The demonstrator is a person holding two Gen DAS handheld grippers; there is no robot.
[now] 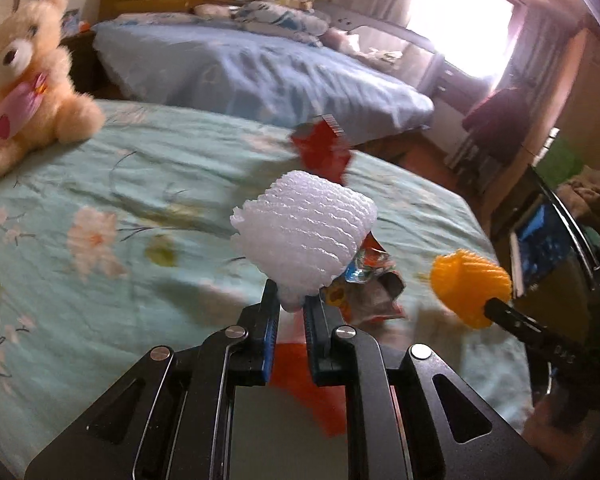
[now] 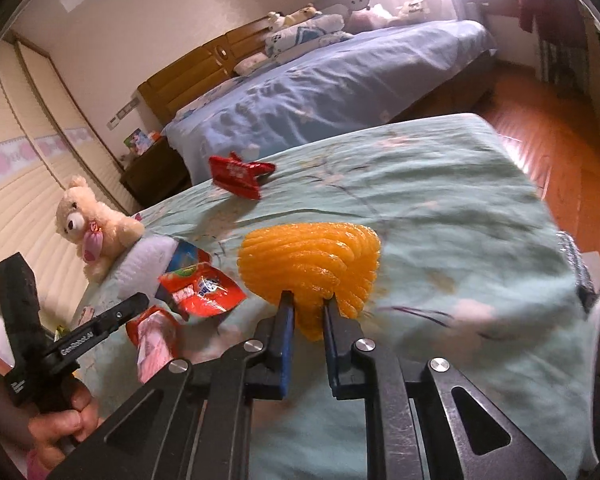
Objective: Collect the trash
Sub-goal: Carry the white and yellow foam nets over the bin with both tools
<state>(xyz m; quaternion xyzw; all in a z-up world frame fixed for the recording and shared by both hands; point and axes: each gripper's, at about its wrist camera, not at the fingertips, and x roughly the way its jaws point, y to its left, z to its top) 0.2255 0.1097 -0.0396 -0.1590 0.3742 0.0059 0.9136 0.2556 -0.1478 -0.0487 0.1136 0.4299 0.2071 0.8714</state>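
While both foam nets hang clear of the green floral bedspread (image 2: pixel 440 208), the step in hand looks like carrying them off to wherever the trash is gathered; no bin or bag shows in either view. The left hand-held gripper (image 1: pixel 291 300) has its jaws pinched nearly together on the lower edge of the white foam fruit net (image 1: pixel 306 236), which stands up above the fingertips. The right hand-held gripper (image 2: pixel 309 304) is clamped in the same way on the bottom of the orange foam fruit net (image 2: pixel 312 264), its jaws narrow with the foam squeezed between them.

More trash lies on the bed: a red snack wrapper (image 2: pixel 238 176) near the far edge, a red and blue snack packet (image 2: pixel 200 290) close to the left gripper, and a pinkish red wrapper (image 2: pixel 154 334) just beside it. A plush teddy bear (image 2: pixel 90 226) sits at the bed's far corner and is probably not part of the job.

To do this step well, each grip should stay firm, since the foam is light, springy and held only by a thin edge; a sharp swing could work it loose. Keeping the two grippers apart would stop the nets from brushing each other. The wrappers would likely need a later pass.
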